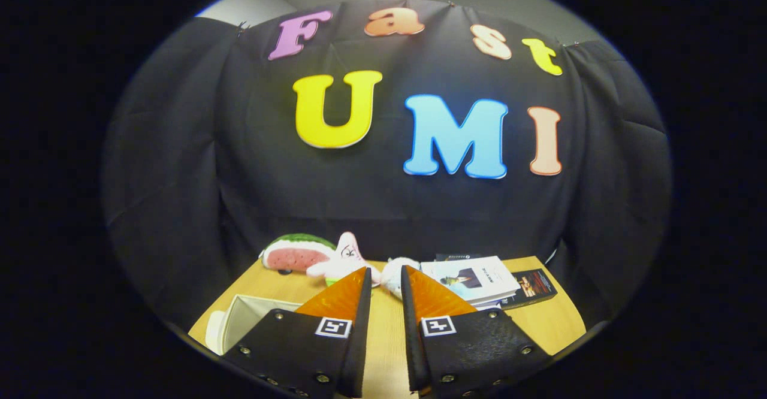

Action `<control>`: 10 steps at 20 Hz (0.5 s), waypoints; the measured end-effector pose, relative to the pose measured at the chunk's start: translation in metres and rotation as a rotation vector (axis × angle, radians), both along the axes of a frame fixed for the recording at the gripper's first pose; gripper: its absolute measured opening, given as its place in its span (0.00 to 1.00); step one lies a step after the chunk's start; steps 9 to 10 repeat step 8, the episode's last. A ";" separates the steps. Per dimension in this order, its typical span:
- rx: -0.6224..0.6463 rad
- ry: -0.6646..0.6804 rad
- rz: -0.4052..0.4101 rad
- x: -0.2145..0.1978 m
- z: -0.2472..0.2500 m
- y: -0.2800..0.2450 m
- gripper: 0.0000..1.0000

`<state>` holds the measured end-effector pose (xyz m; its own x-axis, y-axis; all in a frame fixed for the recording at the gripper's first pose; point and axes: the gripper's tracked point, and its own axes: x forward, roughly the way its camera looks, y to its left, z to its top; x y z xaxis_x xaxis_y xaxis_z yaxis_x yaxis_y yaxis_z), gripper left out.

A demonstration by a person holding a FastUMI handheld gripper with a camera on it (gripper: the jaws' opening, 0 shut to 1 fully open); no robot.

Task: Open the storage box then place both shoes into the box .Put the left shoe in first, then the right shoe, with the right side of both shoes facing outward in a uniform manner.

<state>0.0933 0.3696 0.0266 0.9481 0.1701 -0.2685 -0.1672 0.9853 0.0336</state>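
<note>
We see the hand-held two-finger gripper point(386, 279) pointing forward and level, its two flat, wedge-shaped fingers point(341, 303) rising side by side to narrow tips. The fingers stand a narrow gap apart, nearly parallel, and we see nothing gripped between them. Each finger carries a small square printed marker point(333, 327) on its broad base, which is fixed with round screws.

Your gripper point(386, 276) is hovering above the wooden table point(551, 321), its fingers slightly apart and gripping nothing.

You are looking past the fingertips at a watermelon plush point(295, 254), a pink star plush point(346, 256) and a white plush point(392, 274). Books point(479, 278) are lying beyond the right finger, and a white storage box point(242, 320) is sitting beside the left finger.
</note>
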 end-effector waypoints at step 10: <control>0.005 -0.072 -0.017 -0.003 0.015 -0.015 0.28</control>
